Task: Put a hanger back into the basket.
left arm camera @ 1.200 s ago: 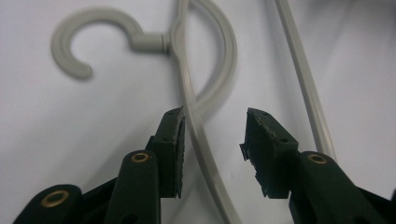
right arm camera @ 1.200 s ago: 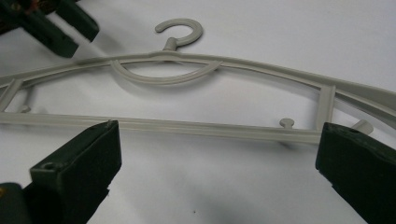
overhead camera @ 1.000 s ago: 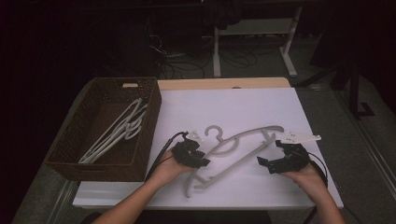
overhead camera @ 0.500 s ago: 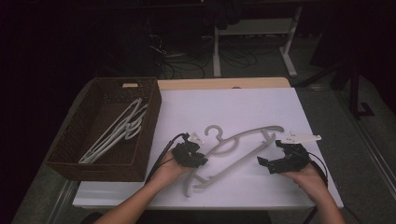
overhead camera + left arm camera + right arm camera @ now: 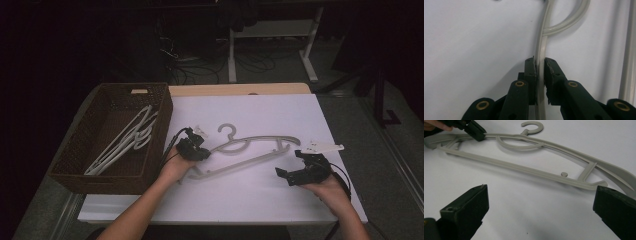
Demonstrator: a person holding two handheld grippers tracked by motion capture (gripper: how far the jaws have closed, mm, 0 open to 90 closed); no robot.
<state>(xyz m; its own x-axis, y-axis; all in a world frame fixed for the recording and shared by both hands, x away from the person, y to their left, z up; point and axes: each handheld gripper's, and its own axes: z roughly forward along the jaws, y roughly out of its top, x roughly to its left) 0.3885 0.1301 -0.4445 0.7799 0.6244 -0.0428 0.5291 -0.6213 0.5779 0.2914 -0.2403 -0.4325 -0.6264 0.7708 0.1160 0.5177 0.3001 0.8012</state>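
A grey plastic hanger [image 5: 265,138] lies flat on the white table top, hook pointing away from me. My left gripper [image 5: 202,154] is at the hanger's left end. Its jaws have just been closing, and in the left gripper view [image 5: 539,62] both pads press on the hanger's thin upper arm [image 5: 543,42]. My right gripper [image 5: 290,164] rests near the hanger's right end with its jaws wide apart. In the right gripper view [image 5: 540,197] nothing lies between them; the hanger [image 5: 524,170] is just beyond, with the left gripper [image 5: 480,136] clamped on its far end.
A brown wicker basket [image 5: 162,120] stands at the table's left side and holds several white hangers [image 5: 125,142]. Bare white table top [image 5: 260,107] stretches behind the hanger. Desk legs and cables stand on the dark floor past the table's far edge.
The left gripper closed on the hanger's arm and moved away from me toward the basket, and the hanger's left end swung with it. The right gripper stayed put.
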